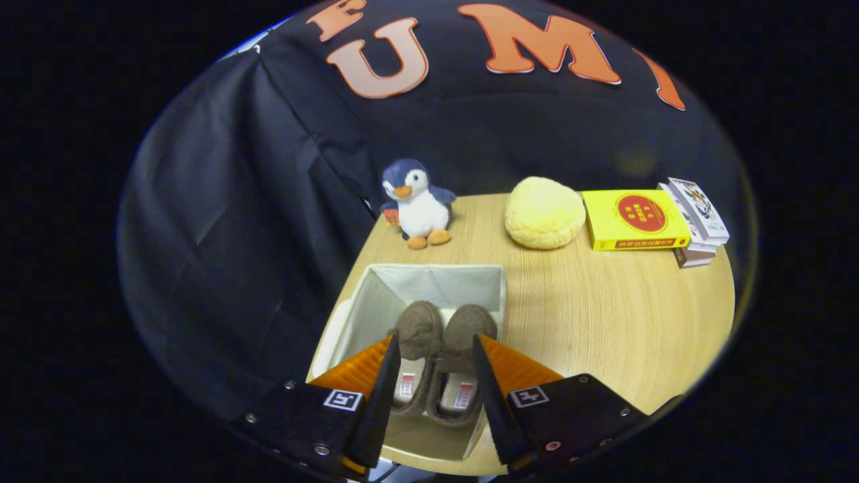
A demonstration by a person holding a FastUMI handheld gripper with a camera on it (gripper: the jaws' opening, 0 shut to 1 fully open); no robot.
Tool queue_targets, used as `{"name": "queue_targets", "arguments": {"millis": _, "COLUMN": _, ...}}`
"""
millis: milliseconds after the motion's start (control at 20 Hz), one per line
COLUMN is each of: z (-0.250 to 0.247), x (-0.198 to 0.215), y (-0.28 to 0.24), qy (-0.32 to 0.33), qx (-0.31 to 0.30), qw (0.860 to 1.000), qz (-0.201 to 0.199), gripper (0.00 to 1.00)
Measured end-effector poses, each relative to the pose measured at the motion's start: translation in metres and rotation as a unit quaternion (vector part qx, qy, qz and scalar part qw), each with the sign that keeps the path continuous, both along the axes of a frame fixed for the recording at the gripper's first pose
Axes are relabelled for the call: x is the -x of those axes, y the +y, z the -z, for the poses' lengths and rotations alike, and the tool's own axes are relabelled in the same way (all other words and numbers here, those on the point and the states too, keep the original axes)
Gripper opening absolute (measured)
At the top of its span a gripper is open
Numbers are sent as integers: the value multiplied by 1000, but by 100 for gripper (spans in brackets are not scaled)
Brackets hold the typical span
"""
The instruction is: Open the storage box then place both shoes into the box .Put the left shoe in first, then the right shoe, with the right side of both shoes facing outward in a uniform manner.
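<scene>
Both shoes [437,365] side by side in open box [376,285] at table [604,322] near-left edge. Gripper [435,349] spread wide above, holding nothing. Soft, light, fuzzy; best pinched at heel collar.

Smooth pale wood-grain desk [604,315], my tool [433,355] with ridged orange plastic fingers, open white cloth storage box [376,295], fuzzy brown slippers [436,349], glossy yellow book [634,219]

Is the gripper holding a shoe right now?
No, the gripper is open above the box, both shoes lying inside between its fingers, untouched.
</scene>
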State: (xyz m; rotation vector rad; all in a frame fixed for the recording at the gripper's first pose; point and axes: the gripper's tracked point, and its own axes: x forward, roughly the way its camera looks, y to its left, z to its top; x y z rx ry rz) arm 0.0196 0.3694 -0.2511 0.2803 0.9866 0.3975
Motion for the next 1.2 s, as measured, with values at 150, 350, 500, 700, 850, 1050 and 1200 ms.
{"name": "queue_targets", "arguments": {"millis": 150, "z": -39, "x": -10, "y": -34, "qy": -70, "qx": -14, "qw": 997, "qz": 0, "gripper": 73}}
{"name": "queue_targets", "arguments": {"millis": 350, "z": -84, "x": -13, "y": -101, "qy": -158, "qx": -4, "qw": 987, "qz": 20, "gripper": 83}}
{"name": "queue_targets", "arguments": {"millis": 500, "z": -110, "x": -18, "y": -160, "qy": -222, "qx": 17, "qw": 974, "qz": 50, "gripper": 89}}
{"name": "queue_targets", "arguments": {"millis": 700, "z": -136, "x": -12, "y": -229, "qy": -275, "qx": 38, "qw": 956, "qz": 93, "gripper": 89}}
{"name": "queue_targets", "arguments": {"millis": 850, "z": -158, "x": -7, "y": -267, "qy": -285, "qx": 22, "qw": 950, "qz": 123, "gripper": 91}}
{"name": "queue_targets", "arguments": {"millis": 1050, "z": -181, "x": -8, "y": -323, "qy": -331, "qx": 43, "qw": 930, "qz": 155, "gripper": 92}}
{"name": "queue_targets", "arguments": {"millis": 1200, "z": -197, "x": -3, "y": -356, "qy": -369, "qx": 64, "qw": 911, "qz": 170, "gripper": 93}}
